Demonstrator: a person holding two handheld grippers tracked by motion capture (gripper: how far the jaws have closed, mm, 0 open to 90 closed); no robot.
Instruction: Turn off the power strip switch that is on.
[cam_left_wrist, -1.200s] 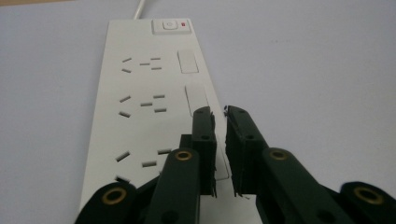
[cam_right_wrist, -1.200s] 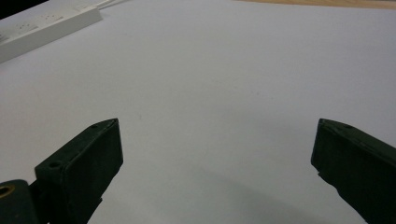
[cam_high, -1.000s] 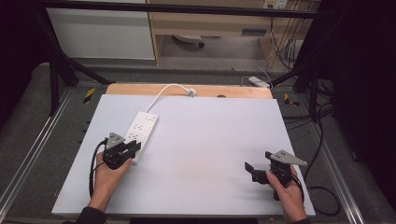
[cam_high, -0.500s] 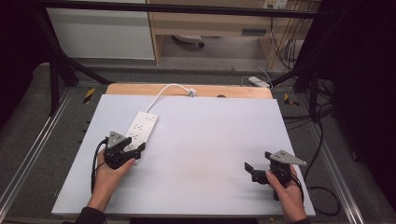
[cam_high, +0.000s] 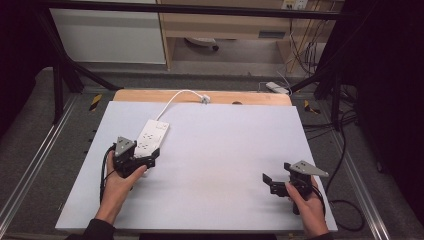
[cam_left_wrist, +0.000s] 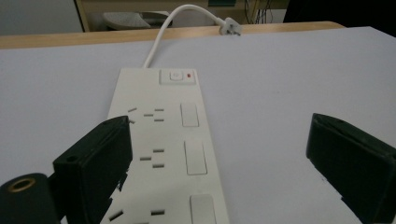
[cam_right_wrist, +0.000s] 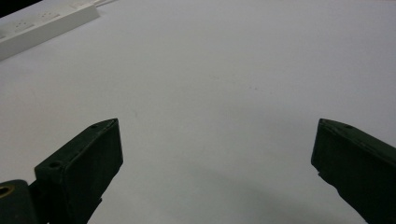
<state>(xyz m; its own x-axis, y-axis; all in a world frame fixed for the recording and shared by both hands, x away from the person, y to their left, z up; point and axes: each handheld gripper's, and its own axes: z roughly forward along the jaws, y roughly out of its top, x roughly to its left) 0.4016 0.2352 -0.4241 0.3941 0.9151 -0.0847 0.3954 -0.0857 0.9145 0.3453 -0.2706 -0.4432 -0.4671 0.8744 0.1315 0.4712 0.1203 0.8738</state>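
We see a white power strip (cam_high: 150, 139) lying flat on the counter (cam_high: 225, 150), in its left half. Its long axis runs from near-left to far-right in the high view: the switch end points away from us, toward the counter's far edge, and the socket end points at our left hand. From the switch end its white cord (cam_high: 175, 98) curves off to a plug (cam_high: 204, 99) lying on the wooden strip beyond.

Our left hand-held gripper (cam_high: 150, 159) sits at the strip's near end, lined up along its length. Its jaws have just been opening and now stand wide; in the left gripper view the left jaw is over the strip's left edge, the right jaw well clear to its side, neither pressing on it.

Our right hand-held gripper (cam_high: 267, 183) rests far to the right of the strip, jaws spread wide over bare counter.
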